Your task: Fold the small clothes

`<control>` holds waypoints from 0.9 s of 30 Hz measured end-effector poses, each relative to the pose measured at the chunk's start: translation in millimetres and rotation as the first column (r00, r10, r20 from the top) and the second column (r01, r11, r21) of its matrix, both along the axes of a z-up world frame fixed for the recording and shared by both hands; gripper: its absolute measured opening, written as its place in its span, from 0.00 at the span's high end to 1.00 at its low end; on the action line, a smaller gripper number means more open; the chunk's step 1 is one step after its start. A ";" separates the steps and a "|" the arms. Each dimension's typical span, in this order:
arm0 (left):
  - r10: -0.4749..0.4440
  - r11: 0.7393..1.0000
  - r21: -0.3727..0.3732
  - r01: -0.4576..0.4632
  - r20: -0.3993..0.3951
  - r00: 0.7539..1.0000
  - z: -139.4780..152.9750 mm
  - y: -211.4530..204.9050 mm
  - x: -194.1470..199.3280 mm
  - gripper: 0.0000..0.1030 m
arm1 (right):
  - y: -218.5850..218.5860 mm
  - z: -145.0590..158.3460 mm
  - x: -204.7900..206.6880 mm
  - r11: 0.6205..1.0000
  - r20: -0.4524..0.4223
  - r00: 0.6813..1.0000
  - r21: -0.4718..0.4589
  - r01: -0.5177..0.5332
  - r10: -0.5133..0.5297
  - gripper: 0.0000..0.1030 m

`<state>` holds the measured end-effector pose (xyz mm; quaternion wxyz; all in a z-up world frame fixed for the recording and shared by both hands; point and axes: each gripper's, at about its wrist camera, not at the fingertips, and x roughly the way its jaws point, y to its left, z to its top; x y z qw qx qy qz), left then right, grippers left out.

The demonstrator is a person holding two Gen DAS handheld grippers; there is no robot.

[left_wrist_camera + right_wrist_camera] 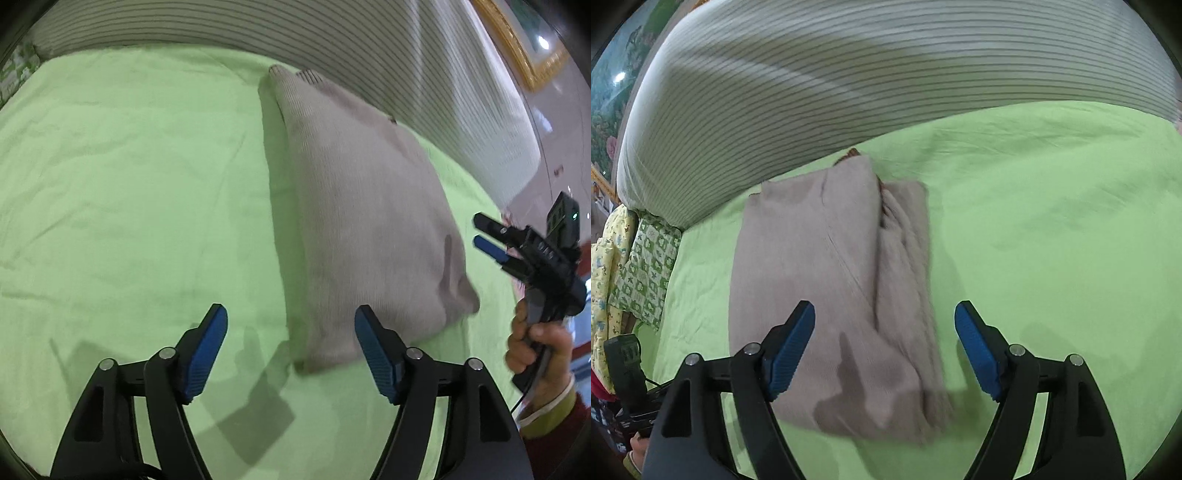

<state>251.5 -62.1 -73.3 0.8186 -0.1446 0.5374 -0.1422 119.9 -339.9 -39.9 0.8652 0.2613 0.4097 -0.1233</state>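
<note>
**On the green sheet: a folded knit, both tongs wide apart**

On a light green bedsheet lies a beige knitted garment, folded into a long, narrow packet. In the right wrist view it runs from near the camera toward the far side, its right half bunched into lengthwise folds, with a dark reddish-brown trim peeping out at the far end. In the left wrist view the same garment sits right of centre, its ribbed cuffs at the far end, close to a large pillow or bolster in white cloth with thin dark stripes.

Left gripper: jaws spread wide, nothing between the blue pads, its right finger above the garment's near corner without pressing on it. Right gripper: jaws likewise spread wide, hovering over the garment's near end, pads clear of the cloth. From the left wrist view the right gripper shows at the far right edge, held in a hand with a red sleeve and yellow cuff.

At the left edge of the right wrist view lie patterned cloths, one green-and-white, one pale yellow. A gilt frame hangs on the wall in the left wrist view. No writing or brand mark can be read anywhere.
</note>
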 end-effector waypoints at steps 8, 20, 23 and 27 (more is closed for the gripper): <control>0.008 1.000 -0.018 -0.008 0.017 1.000 1.9 -26.1 43.2 0.25 | -12.4 -29.2 41.9 0.999 -0.066 0.997 0.033 -0.036 0.038 0.24; 0.018 0.996 -0.088 -0.020 -0.031 0.999 -25.9 -33.5 78.5 0.21 | -37.5 -51.6 24.3 0.984 -0.009 0.998 0.168 -0.053 0.056 0.33; 0.027 0.991 -0.127 -0.033 -0.048 0.998 -30.9 -34.6 83.2 0.21 | -43.2 -54.9 25.7 0.981 -0.006 0.998 0.188 -0.055 0.057 0.33; 0.031 0.988 -0.146 -0.041 -0.067 0.997 -42.8 -42.6 91.3 0.19 | -44.2 -62.0 25.5 0.976 -0.012 0.997 0.206 -0.069 0.074 0.33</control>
